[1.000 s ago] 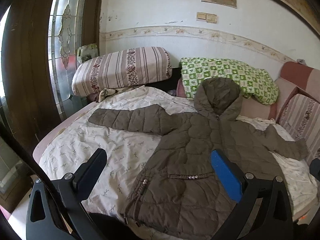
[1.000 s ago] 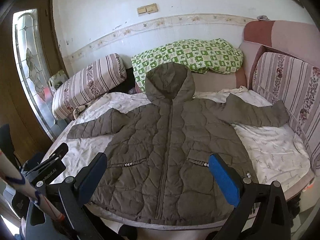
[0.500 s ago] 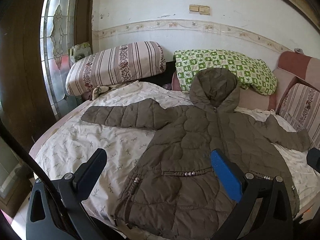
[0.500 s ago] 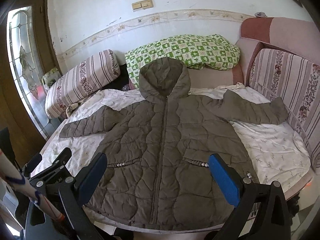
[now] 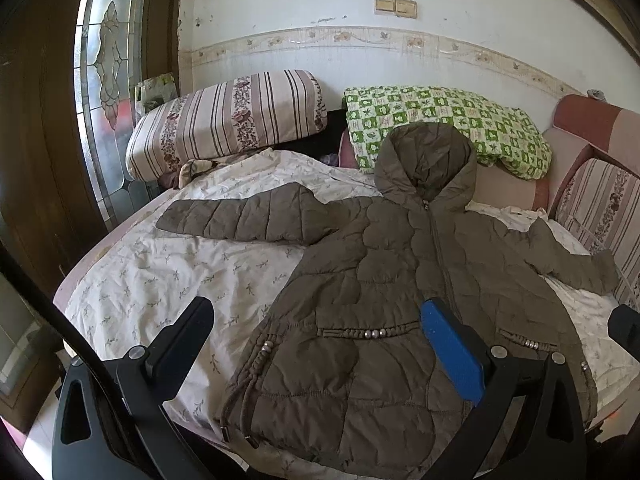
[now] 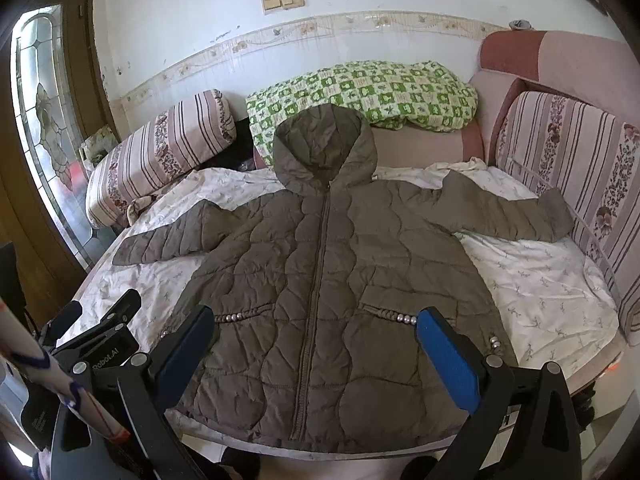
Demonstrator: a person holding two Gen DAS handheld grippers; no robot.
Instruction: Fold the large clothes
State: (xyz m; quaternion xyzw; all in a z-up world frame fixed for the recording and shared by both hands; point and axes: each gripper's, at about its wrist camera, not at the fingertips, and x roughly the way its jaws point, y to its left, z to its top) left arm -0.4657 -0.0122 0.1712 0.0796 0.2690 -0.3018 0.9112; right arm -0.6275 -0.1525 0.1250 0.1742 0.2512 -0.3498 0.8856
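Note:
An olive quilted hooded jacket [image 5: 392,280] [image 6: 328,264] lies flat and zipped on the bed, front up, both sleeves spread out and its hood against the green pillow. My left gripper [image 5: 316,332] hovers open above the jacket's lower left hem and the sheet, holding nothing. Over the jacket's lower front my right gripper [image 6: 314,336] is open and apart from the cloth. The left gripper's body [image 6: 100,344] shows at the lower left of the right wrist view.
A white floral sheet [image 5: 160,280] covers the bed. A striped bolster [image 5: 228,120] and a green checked pillow [image 5: 444,120] lean on the back wall. A striped cushion [image 6: 572,160] lines the right side. A wooden door with stained glass [image 5: 104,80] stands left.
Both grippers have drifted slightly closer to the bed and turned a little, so the jacket sits lower and fuller in both views. The jacket has not moved.

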